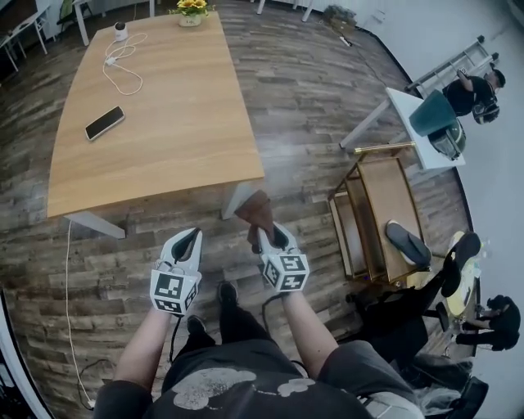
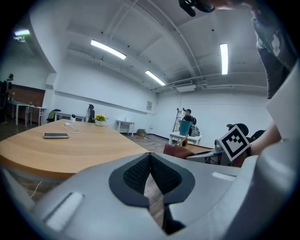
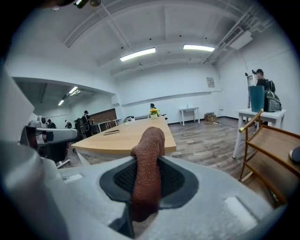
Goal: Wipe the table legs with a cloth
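Right gripper (image 3: pixel 147 177) is clamped on the brown cloth (image 3: pixel 149 154), which stands up out of the jaws. In the head view we see the cloth held just beside the near-right table leg (image 1: pixel 237 200) (touching or not, we cannot tell). Left gripper (image 2: pixel 150 164) has its jaws pressed together with nothing between them. It hangs over the wood floor (image 1: pixel 147 237) in front of the table (image 1: pixel 164 139), beside the right gripper. Tabletop: phone (image 1: pixel 104 123), white cable (image 1: pixel 121 69), flowers (image 1: pixel 191 8) at the far end. Wooden cart (image 1: pixel 378 209) stands on our right.
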{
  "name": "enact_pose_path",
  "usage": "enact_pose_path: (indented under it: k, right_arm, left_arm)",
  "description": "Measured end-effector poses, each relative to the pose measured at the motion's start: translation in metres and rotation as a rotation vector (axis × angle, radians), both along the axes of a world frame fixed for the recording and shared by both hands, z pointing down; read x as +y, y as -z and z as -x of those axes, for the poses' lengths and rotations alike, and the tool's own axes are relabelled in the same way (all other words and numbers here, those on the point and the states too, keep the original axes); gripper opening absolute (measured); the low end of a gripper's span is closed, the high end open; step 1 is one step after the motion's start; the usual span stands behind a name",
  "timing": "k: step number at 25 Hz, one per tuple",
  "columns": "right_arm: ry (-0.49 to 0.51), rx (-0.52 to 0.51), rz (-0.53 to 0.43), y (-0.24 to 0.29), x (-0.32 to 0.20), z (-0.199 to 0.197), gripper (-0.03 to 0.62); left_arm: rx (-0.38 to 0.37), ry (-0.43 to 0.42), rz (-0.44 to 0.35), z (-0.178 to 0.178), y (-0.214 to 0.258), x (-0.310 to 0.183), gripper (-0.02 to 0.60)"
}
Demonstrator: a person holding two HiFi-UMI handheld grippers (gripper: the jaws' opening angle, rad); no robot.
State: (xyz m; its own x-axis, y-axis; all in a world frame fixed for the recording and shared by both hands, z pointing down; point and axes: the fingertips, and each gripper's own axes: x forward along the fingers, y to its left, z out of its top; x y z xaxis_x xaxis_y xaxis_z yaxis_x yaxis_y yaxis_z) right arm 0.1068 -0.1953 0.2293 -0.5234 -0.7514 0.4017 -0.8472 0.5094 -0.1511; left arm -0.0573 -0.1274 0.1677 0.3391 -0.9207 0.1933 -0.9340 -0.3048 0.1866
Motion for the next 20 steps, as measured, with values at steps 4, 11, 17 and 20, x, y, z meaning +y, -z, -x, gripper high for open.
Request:
enact_pose_path:
  k: [4, 11, 17, 20]
  right_arm:
    - [0.024, -0.005, -0.003, 0.024, 0.034, 0.014, 0.084]
    - [0.033, -0.017, -0.066, 0.055, 0.092, 0.032, 0.084]
    - [0.037, 0.004, -0.045, 0.053, 0.154, 0.035, 0.084]
    - [0.069, 0.034, -0.049, 0.055, 0.169, 0.035, 0.084]
  left_arm:
    - [0.083, 0.076, -0.017, 0.027, 0.028, 0.028, 0.020]
    - [0.065, 0.082, -0.069, 0.047, 0.049, 0.087, 0.020]
    - [0.119, 0.037, -0.027, 0.044, 0.030, 0.138, 0.020]
    - [0.112, 0.044, -0.008, 0.042, 0.025, 0.149, 0.020]
